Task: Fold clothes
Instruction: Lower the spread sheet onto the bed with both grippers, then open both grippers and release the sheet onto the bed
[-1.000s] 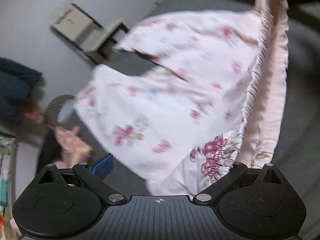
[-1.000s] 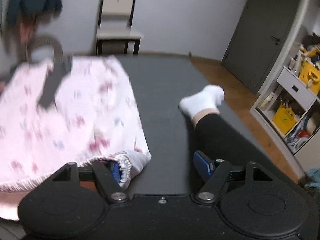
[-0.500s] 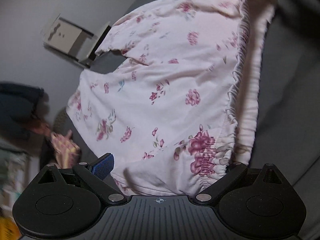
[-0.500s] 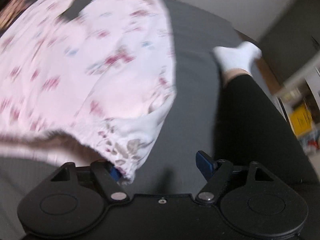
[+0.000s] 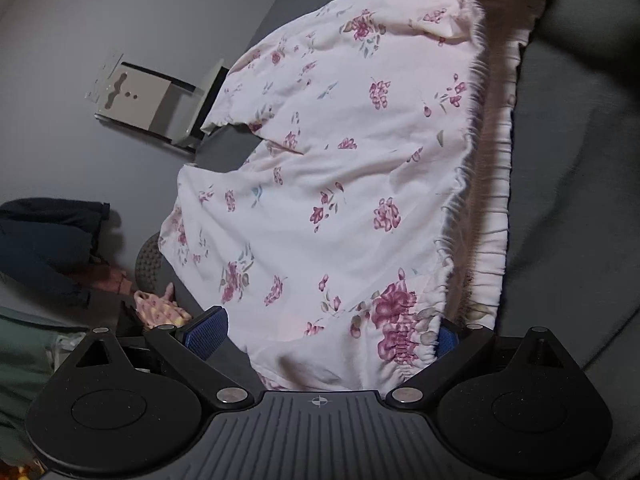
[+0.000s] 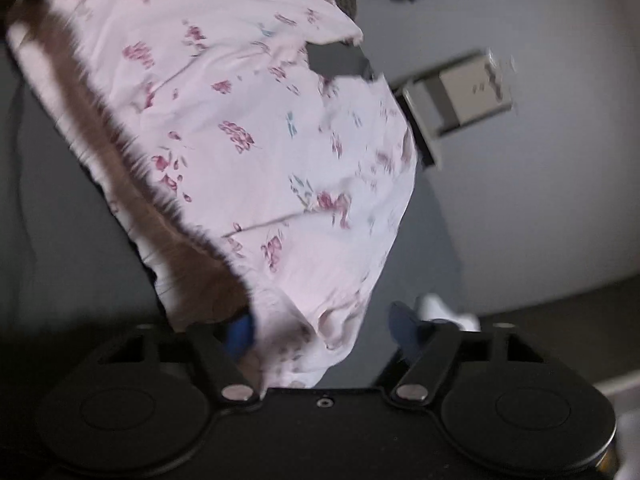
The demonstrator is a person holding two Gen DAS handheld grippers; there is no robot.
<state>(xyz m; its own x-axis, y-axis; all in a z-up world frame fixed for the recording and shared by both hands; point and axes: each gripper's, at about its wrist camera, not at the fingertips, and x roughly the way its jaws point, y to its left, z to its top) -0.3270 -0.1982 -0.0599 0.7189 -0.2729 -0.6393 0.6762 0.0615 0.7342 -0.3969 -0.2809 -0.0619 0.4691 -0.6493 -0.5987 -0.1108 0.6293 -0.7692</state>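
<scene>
Meanwhile, pink floral shorts draped between both grippers' spread fingers, gathered waistband edge alongside bare grey mat.

- Shorts: pale pink cloth with scattered magenta flower sprigs, grey-green leaves and a few small blue marks; the gathered waistband at 3 o'clock is the same pink.
- Left gripper: black body, blue pads.
- Right gripper: black, with blue pads.
- Surface: plain dark grey.
- Wall: flat light grey.
- Chair at 10 o'clock: cream-white.
- Sock: white.
</scene>
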